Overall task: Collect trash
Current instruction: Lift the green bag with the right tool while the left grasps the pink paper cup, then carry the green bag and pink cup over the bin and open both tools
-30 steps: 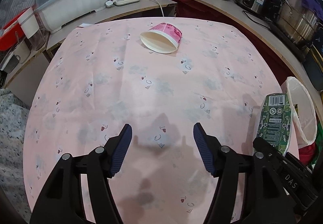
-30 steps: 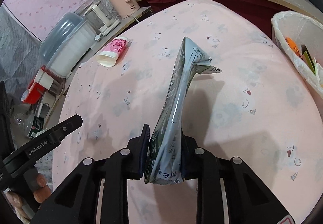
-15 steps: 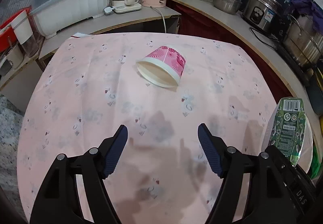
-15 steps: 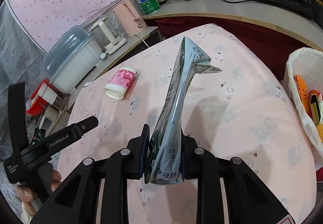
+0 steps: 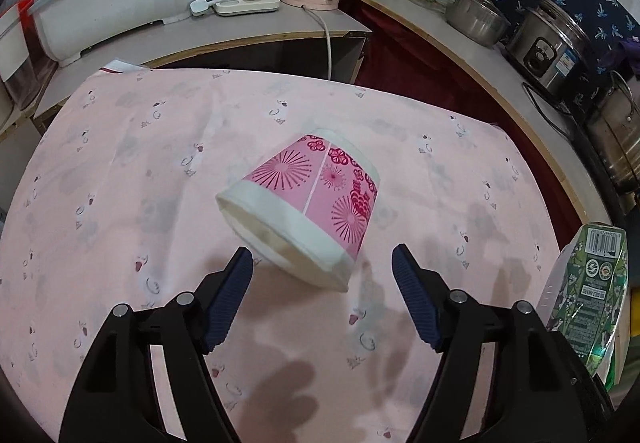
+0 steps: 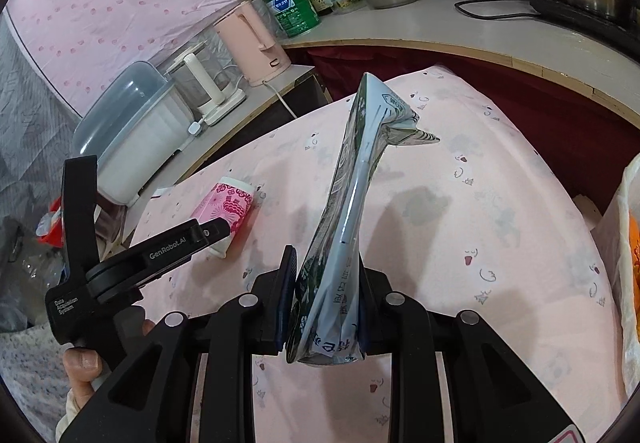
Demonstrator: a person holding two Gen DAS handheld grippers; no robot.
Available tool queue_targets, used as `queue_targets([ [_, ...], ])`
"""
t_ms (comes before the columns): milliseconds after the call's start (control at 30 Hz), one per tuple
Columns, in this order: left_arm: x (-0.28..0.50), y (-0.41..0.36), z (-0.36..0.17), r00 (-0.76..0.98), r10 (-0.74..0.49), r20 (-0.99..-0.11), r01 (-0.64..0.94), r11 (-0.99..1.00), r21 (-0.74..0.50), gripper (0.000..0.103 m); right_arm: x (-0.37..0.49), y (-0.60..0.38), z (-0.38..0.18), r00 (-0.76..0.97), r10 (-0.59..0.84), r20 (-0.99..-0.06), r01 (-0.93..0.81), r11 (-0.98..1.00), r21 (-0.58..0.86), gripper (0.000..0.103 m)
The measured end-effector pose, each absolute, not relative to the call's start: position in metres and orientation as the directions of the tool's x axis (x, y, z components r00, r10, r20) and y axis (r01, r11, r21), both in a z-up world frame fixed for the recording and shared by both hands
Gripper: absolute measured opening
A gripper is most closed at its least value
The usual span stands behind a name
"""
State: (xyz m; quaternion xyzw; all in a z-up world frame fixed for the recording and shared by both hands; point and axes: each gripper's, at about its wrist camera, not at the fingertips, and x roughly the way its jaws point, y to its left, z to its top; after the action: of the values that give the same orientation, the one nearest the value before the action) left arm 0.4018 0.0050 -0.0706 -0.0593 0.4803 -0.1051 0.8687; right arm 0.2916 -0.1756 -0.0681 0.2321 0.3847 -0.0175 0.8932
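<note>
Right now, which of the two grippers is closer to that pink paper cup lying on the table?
Left. The left gripper is closing, its fingers either side of the pink paper cup, not yet touching. The right gripper is off to the side, clamped on a flattened carton.

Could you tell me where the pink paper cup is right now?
In the left wrist view the pink paper cup lies on its side on the pink tablecloth, just beyond the left gripper.

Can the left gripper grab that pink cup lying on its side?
Probably yes. The cup lies tipped over on the table, just ahead of the left gripper. Its closing fingers stand either side of the rim, not yet touching, and nothing sits between.
</note>
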Motion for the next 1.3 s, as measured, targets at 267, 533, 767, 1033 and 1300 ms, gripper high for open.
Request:
queue_targets([
  [267,0.402,-0.007,-0.071,0.501,-0.263,-0.824,0.163,0.964,-0.208,0.002,0.298,-0.174,-0.073,0.700,0.150,-0.698,0.208,0.892,0.400,0.024],
  [533,0.367,-0.024,-0.028,0.539,-0.301,-0.787,0.231,0.951,-0.205,0.002,0.274,-0.177,-0.057,0.723,0.131,-0.679,0.214,0.891,0.400,0.024],
  [767,0.319,-0.053,0.003,0.553,-0.344,-0.759,0.312,0.930,-0.194,0.002,0.235,-0.193,-0.034,0.753,0.091,-0.652,0.242,0.882,0.403,0.024],
  [1033,0.268,-0.087,0.025,0.547,-0.395,-0.738,0.400,0.898,-0.185,0.002,0.182,-0.217,-0.014,0.783,0.040,-0.621,0.283,0.865,0.413,0.024],
  [1300,0.224,-0.127,0.042,0.533,-0.445,-0.719,0.488,0.857,-0.168,0.002,0.133,-0.247,-0.003,0.799,-0.026,-0.601,0.344,0.839,0.422,0.024],
])
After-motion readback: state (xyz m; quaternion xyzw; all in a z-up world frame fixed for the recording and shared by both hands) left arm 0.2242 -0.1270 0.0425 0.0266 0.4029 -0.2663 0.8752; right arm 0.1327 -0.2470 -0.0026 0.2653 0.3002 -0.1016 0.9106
